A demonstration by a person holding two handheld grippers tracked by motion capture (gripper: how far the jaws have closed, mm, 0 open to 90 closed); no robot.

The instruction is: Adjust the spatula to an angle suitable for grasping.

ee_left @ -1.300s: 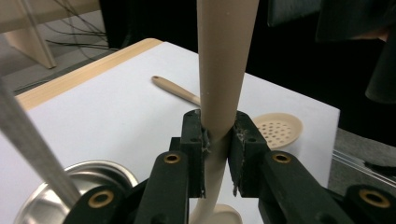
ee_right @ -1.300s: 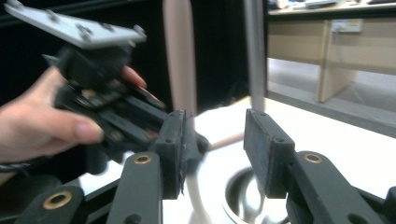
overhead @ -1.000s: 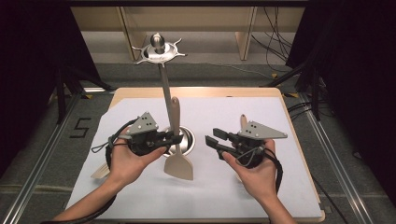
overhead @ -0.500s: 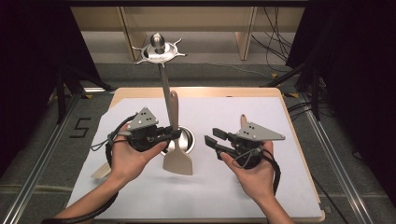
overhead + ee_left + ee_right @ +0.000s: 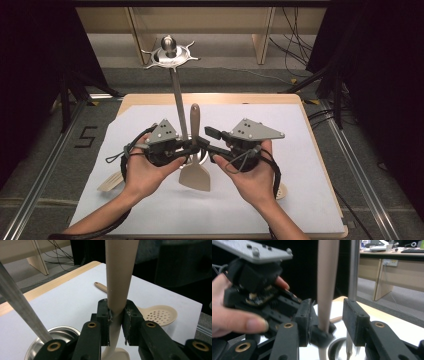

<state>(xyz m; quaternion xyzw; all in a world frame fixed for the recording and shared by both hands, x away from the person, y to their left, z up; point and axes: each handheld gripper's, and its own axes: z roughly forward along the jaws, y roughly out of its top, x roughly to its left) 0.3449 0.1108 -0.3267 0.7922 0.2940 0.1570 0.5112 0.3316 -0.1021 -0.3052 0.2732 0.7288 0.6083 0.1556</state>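
A beige spatula (image 5: 194, 176) stands upright over the white mat, blade down, just in front of the metal utensil stand (image 5: 175, 95). My left gripper (image 5: 192, 146) reaches in from the left and is shut on the spatula's handle (image 5: 117, 290), both pads pressing it. My right gripper (image 5: 207, 140) comes from the right. In the right gripper view its jaws stand open on either side of the same handle (image 5: 326, 285), just above the left gripper's jaws, with a gap at the right pad (image 5: 355, 321).
The stand's round metal base (image 5: 58, 333) sits right behind the spatula, and its hooked top (image 5: 169, 52) rises beyond the table. A beige slotted spoon (image 5: 160, 314) lies on the mat at the right. Another beige utensil (image 5: 112, 182) lies by my left wrist.
My right gripper has moved left and slightly up, from clear of the spatula to having its open jaws around the handle. The left gripper and the spatula have stayed in place.
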